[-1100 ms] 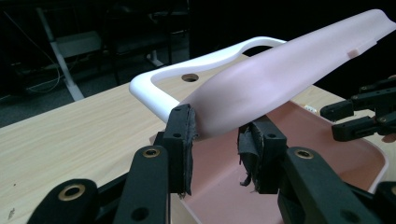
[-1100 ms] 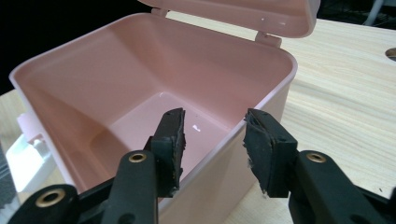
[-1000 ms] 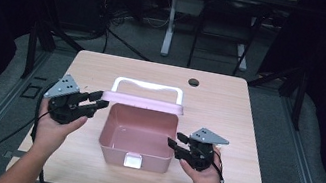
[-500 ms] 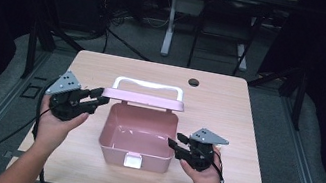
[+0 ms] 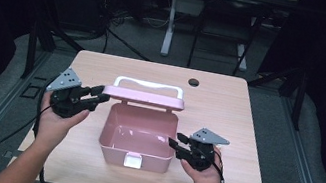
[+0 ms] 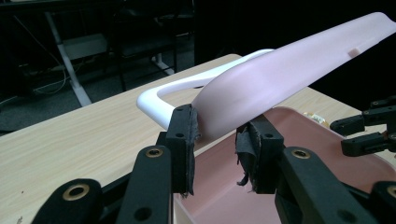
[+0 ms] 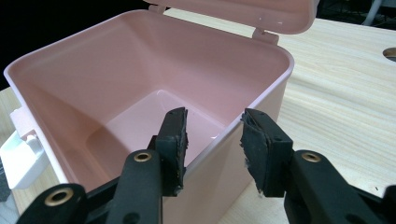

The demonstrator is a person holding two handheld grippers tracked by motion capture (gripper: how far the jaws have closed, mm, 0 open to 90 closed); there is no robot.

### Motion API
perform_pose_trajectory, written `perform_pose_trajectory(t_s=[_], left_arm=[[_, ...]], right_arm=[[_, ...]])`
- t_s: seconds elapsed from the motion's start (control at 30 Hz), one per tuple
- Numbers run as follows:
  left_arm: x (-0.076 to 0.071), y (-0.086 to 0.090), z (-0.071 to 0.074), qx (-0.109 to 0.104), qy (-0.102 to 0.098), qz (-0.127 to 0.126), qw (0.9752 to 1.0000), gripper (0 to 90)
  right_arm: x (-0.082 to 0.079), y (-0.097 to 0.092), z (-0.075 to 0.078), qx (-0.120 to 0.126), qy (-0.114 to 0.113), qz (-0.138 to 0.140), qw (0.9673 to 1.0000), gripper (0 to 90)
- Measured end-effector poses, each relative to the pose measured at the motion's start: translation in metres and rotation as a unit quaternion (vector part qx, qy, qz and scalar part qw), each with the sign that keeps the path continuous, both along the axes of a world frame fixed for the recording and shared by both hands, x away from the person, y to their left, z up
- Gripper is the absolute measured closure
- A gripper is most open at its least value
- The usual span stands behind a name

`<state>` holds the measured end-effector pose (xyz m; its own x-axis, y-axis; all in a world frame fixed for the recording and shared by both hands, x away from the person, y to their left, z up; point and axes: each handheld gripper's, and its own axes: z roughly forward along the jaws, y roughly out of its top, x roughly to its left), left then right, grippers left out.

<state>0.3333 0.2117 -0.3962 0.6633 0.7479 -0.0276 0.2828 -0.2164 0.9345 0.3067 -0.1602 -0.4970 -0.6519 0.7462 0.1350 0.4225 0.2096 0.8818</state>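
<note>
Resting on the near half of the table (image 5: pixel 86 169), a pink box (image 5: pixel 138 138) stands open and empty, its white latch (image 5: pixel 132 160) on the front wall toward the person. No brand, label or writing can be read on it in any view. At the box's right side, the right gripper (image 5: pixel 176 140) has its jaws parted around the right wall, one inside the rim and one outside; the right gripper view shows a gap on each side of the wall (image 7: pixel 243 116), so they do not yet clamp it, and it also shows the smooth bare bottom of the box, which the high view gives less clearly. At the left, the left gripper (image 5: pixel 99 93) reaches the left end of the raised lid (image 5: pixel 144 98); in the left gripper view its jaws stand on either side of the lid's edge (image 6: pixel 280 65), pads touching or nearly touching it, though whether they grip tightly cannot be told. That view alone shows the lid tilted up above the box, with the white handle (image 6: pixel 187 86) behind it. Farther off, the high view shows a dark round hole (image 5: pixel 194 82) near the table's far edge.
</note>
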Motion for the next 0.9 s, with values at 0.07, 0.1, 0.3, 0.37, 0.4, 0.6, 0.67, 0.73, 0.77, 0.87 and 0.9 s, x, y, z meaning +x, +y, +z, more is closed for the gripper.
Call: perform_pose_trajectory(t_s=[0.07,0.1,0.3,0.37,0.4,0.6,0.67,0.73,0.77,0.87,0.9], left_arm=[[0.001,0.000,0.000,-0.001,-0.001,0.001,1.0000,67.2],[0.002,0.000,0.001,-0.001,-0.001,0.001,1.0000,67.2],[0.007,-0.001,0.004,-0.006,0.003,0.003,1.0000,67.4],[0.009,-0.002,0.005,-0.006,0.003,0.003,1.0000,67.4],[0.010,-0.003,0.006,-0.006,0.003,0.002,1.0000,67.4],[0.015,-0.003,0.007,-0.012,0.004,0.006,0.9999,68.0],[0.017,-0.004,0.008,-0.010,0.004,0.009,0.9999,68.2],[0.018,-0.004,0.008,-0.012,0.004,0.009,0.9999,68.3],[0.020,-0.004,0.009,-0.014,0.006,0.010,0.9998,68.3],[0.023,-0.005,0.011,-0.012,0.006,0.013,0.9998,68.4],[0.023,-0.005,0.011,-0.014,0.005,0.013,0.9998,68.5]], right_arm=[[0.000,0.000,0.000,-0.001,-0.001,0.001,1.0000,60.2],[0.001,-0.001,0.000,0.000,-0.001,0.002,1.0000,60.2],[0.001,-0.001,0.000,-0.001,-0.001,0.002,1.0000,60.9],[0.001,-0.002,0.001,-0.003,-0.002,0.000,1.0000,61.5],[0.002,-0.002,0.001,-0.001,0.000,-0.001,1.0000,61.7],[0.002,-0.003,0.001,-0.001,0.002,-0.003,1.0000,61.8],[0.002,-0.003,0.000,0.001,0.002,-0.003,1.0000,61.8],[0.001,-0.003,0.001,0.000,0.000,-0.002,1.0000,62.0],[0.001,-0.003,0.001,0.000,0.001,-0.003,1.0000,62.0],[0.000,-0.002,0.002,-0.003,-0.001,-0.006,1.0000,61.8],[0.000,-0.001,0.002,-0.001,0.001,-0.007,1.0000,61.3]])
